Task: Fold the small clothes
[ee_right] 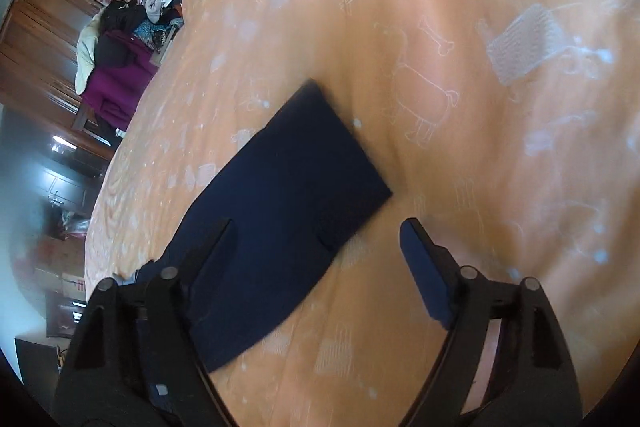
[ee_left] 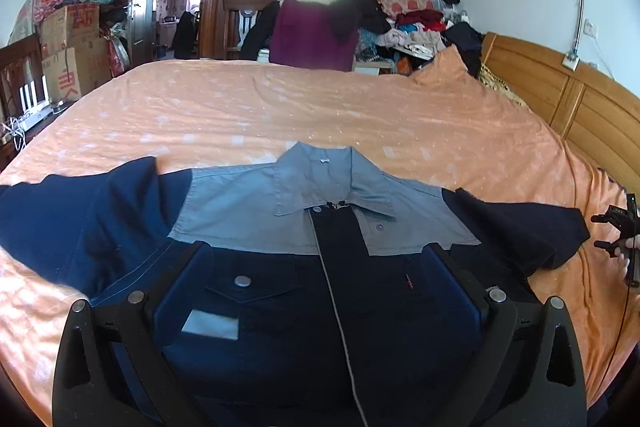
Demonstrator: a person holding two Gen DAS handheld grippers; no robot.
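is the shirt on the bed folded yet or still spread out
Spread out: the shirt lies flat, front up, both sleeves out to the sides on the bedcover.

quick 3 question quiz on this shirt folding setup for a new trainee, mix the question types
1. True or false: the shirt lies front-up with its grey collar pointing away from the left hand-held gripper.
2. Which part of the shirt lies ahead of the right hand-held gripper? A) collar B) navy sleeve C) chest pocket
3. What does the shirt rest on?

Key: 1 true. 2 B. 3 An orange patterned bedsheet. Both grippers are open, holding nothing.
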